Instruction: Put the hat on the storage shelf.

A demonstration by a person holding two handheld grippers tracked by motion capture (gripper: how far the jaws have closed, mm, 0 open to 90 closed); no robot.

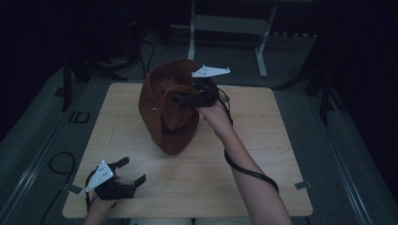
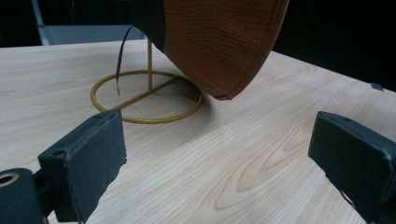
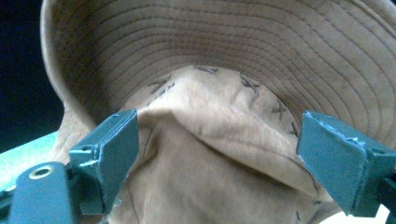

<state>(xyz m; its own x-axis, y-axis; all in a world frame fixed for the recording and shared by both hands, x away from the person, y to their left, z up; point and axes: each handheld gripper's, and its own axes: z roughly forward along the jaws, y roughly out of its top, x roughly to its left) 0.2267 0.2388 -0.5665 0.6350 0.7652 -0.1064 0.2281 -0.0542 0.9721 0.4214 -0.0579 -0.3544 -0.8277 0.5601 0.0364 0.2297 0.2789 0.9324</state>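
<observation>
High view: brown hat (image 1: 168, 110) hangs on a wire stand (image 2: 148, 95) mid-bench (image 1: 263, 136). Right hand-held gripper (image 1: 180, 99) sits at the brim, jaws spread, nothing pinched. Left hand-held gripper (image 1: 132, 172) idles released near the front edge. Advice: withdraw right slowly to avoid snagging the fabric or tipping the stand.

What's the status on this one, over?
Right gripper open at the brown hat, nothing gripped. Left gripper open, idle. Hat hangs on wire stand. Nothing blocking.
</observation>
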